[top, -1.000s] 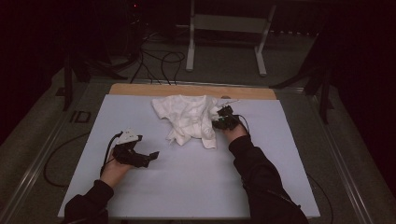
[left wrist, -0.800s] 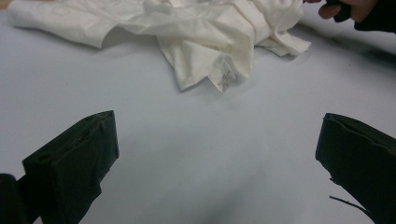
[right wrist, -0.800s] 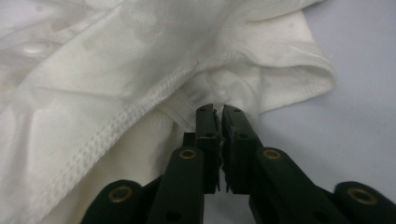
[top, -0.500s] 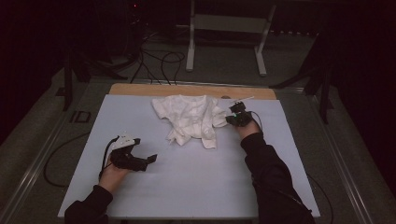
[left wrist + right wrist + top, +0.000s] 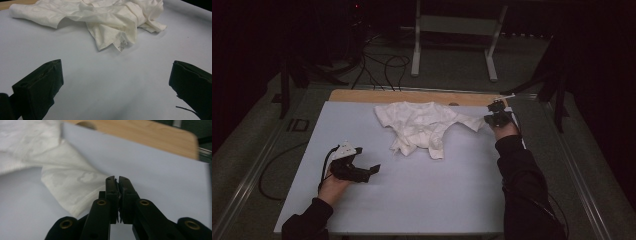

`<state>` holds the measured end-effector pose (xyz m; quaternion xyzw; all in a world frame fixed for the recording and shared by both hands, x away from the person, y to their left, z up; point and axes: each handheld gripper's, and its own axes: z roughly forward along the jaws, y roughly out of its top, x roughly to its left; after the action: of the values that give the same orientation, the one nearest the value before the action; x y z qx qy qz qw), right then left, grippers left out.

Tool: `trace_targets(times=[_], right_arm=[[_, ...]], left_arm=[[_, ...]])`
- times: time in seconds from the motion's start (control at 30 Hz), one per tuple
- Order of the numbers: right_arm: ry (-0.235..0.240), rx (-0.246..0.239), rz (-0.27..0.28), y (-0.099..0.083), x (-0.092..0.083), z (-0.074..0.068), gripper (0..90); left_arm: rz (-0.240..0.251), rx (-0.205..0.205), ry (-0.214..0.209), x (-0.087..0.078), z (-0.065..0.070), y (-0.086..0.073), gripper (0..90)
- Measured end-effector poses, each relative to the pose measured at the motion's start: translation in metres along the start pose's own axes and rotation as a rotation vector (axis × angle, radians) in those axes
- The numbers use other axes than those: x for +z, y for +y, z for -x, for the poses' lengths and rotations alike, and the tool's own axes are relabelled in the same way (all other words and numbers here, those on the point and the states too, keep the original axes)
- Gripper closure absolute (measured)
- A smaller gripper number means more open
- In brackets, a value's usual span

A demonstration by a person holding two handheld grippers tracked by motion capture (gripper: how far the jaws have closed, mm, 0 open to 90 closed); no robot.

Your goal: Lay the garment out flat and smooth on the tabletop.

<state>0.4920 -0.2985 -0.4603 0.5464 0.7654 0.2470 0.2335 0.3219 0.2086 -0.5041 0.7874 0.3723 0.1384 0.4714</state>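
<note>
White T-shirt [image 5: 424, 125] lies crumpled on the pale blue worktop [image 5: 422, 195], toward its far edge, where a strip of bare wood [image 5: 412, 96] shows. In the left gripper view a small sewn label [image 5: 122, 45] sits at the hem of the T-shirt; its grey marks are too small to read.

Right gripper [image 5: 497, 116] is at the far right of the worktop, the forearm in a dark sleeve [image 5: 522, 185] reaching forward along the right edge. Its jaws have just been closing and are now clenched; in the right gripper view they stand tip to tip at the edge of a sleeve of the T-shirt [image 5: 72, 187], which stretches out toward them. Whether cloth is pinched between the tips is hard to make out, as the jaws cover the point of contact.

Left gripper [image 5: 373, 170] rests low over the near left of the worktop, well apart from the T-shirt, pointing right. Its jaws are released and stand wide, with bare worktop between them.

The room beyond is dark; cables [image 5: 382, 65] and a metal stand [image 5: 452, 40] are dimly visible.
</note>
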Motion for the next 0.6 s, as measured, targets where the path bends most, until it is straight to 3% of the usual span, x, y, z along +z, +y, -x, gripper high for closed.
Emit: trace_targets(times=[0.1, 0.2, 0.6], right_arm=[[0.012, 0.042, 0.042, 0.002, -0.008, 0.009, 87.5], [0.049, 0.019, 0.089, 0.007, -0.016, 0.002, 87.5], [0.277, -0.142, 0.109, 0.025, 0.002, -0.086, 87.4]], left_arm=[[-0.002, -0.001, 0.001, 0.000, -0.001, -0.001, 0.1], [-0.003, -0.003, -0.003, 0.001, -0.001, -0.001, 0.1], [-0.003, 0.011, -0.024, 0.003, 0.005, -0.002, 0.2]])
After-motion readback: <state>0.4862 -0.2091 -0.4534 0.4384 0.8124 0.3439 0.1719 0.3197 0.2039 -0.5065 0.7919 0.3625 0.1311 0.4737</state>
